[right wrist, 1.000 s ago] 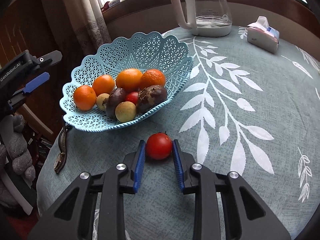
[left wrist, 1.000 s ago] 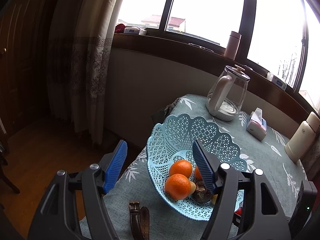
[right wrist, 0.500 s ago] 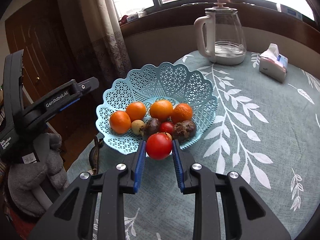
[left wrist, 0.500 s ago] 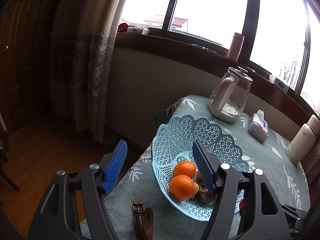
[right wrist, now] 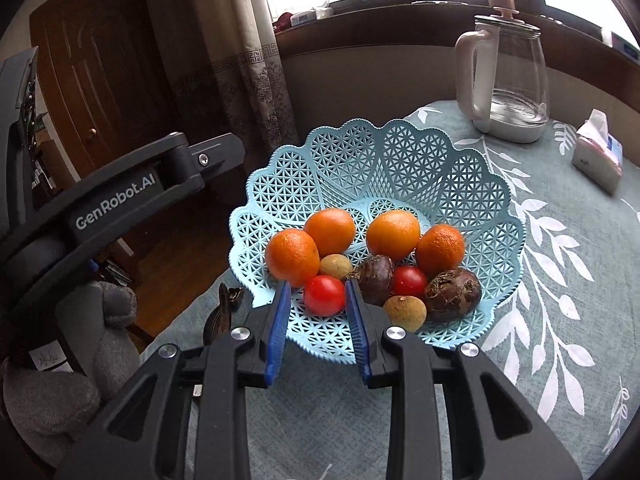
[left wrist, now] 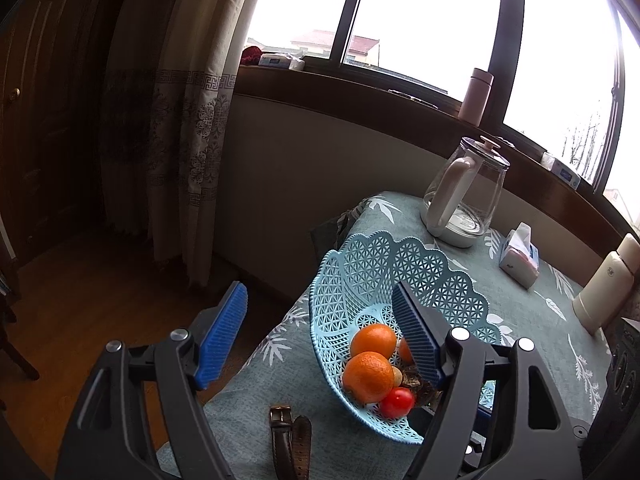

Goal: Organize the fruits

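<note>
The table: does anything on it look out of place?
Yes. A brown leather strap with a buckle lies at the table's near edge, beside the blue basket. It is no fruit. The basket itself looks upright and undamaged, with all visible fruit inside.

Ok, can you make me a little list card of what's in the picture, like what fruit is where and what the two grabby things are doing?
container: light blue lattice plastic basket on the teal leaf-print tablecloth
oranges: four, at the back of the fruit pile, e.g.
red tomatoes: two; one between the right tool's pads, one mid-pile
dark brown fruits: two
small tan fruits: two
right tool: over the basket's near rim, jaws apart around the tomato, gaps both sides
left tool: wide open, holding nothing
nearby: glass kettle, tissue pack
</note>
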Available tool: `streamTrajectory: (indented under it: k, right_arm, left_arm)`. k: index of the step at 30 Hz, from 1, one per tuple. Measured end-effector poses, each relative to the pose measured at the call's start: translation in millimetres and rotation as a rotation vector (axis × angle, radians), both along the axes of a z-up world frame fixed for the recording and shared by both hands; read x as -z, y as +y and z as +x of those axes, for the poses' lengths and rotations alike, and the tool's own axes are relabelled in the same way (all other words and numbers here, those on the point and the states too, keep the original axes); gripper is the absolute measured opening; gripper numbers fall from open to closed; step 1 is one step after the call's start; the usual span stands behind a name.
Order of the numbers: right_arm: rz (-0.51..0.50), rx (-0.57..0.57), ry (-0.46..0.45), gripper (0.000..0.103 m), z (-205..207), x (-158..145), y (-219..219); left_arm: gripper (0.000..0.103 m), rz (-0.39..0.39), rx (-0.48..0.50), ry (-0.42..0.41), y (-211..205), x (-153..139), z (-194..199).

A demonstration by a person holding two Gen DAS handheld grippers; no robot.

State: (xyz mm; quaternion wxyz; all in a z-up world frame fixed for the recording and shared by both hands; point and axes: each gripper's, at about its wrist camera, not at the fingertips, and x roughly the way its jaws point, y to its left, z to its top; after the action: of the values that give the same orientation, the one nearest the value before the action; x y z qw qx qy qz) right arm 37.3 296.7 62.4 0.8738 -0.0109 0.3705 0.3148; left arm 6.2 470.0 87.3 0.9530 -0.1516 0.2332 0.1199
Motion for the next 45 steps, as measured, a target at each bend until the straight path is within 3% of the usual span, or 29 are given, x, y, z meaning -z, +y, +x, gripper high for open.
streamTrajectory:
  k: [4, 6, 15, 17, 19, 23, 25, 29, 45]
  right_arm:
    - [0.013, 0.034, 0.012, 0.031, 1, 3, -12]
    - [0.025, 0.059, 0.013, 0.041, 0, 3, -19]
    - [0.046, 0.102, 0.015, 0.042, -2, 4, -36]
    - [0.052, 0.113, 0.012, 0.056, -4, 4, -39]
    - [0.058, 0.127, 0.002, 0.062, -7, 3, -42]
    - [0.067, 0.145, 0.004, 0.066, -8, 3, -49]
    - [0.078, 0.154, 0.003, 0.078, -8, 3, -53]
    - [0.091, 0.161, 0.008, 0.085, -9, 3, -57]
    - [0.092, 0.234, 0.013, 0.098, -13, 8, -74]
  left_arm:
    - [0.078, -0.002, -0.006, 0.005, 1, 1, 1]
    - [0.084, -0.002, -0.012, 0.003, 1, 0, 1]
    - [0.089, 0.039, -0.023, 0.000, -4, -2, -1]
    - [0.091, 0.040, -0.021, -0.004, -4, -3, -2]
    - [0.091, 0.042, -0.021, -0.006, -5, -4, -3]
    - [0.097, 0.045, -0.015, -0.004, -9, -4, -2]
    - [0.098, 0.048, -0.010, -0.004, -12, -5, -2]
    - [0.100, 0.052, -0.002, -0.007, -16, -5, -3]
    - [0.100, 0.104, 0.043, 0.013, -33, -4, -7]
